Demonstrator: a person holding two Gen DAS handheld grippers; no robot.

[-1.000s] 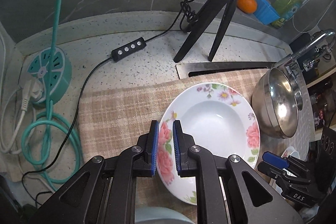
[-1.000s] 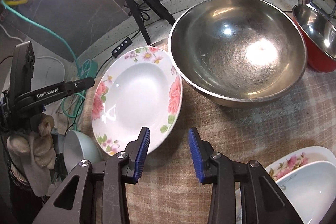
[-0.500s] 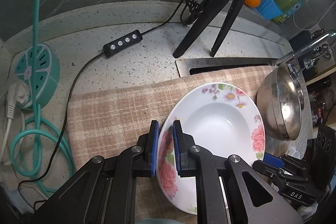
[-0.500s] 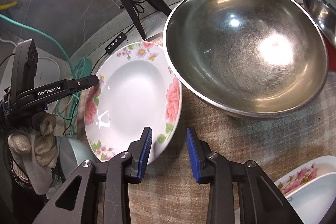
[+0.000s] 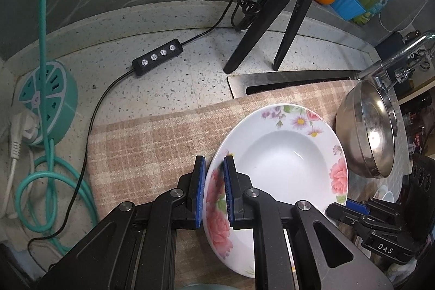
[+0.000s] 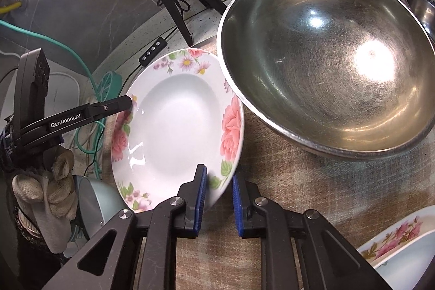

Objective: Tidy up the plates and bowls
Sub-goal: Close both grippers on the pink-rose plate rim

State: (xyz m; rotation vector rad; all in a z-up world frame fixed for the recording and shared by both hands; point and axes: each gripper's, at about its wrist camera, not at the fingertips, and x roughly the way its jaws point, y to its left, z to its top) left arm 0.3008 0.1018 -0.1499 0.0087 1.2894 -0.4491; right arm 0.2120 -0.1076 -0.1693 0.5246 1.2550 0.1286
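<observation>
A white deep plate with pink flowers (image 5: 282,159) is held tilted above the checked cloth (image 5: 152,143). My left gripper (image 5: 213,190) is shut on its left rim. The plate also shows in the right wrist view (image 6: 176,132), with the left gripper (image 6: 127,102) on its far rim. My right gripper (image 6: 218,201) is open, its jaws on either side of the plate's near rim. A large steel bowl (image 6: 326,67) sits just right of the plate, and also shows in the left wrist view (image 5: 364,132).
A flowered dish (image 6: 394,238) with a pale blue bowl in it lies at lower right. A pale blue bowl (image 6: 92,203) sits at lower left. A tripod (image 5: 282,7), a cable remote (image 5: 157,56) and a teal power hub (image 5: 46,97) stand on the counter.
The left gripper has lifted and tilted the plate and moved it left. The right gripper has moved forward so its open jaws straddle the plate's rim.
</observation>
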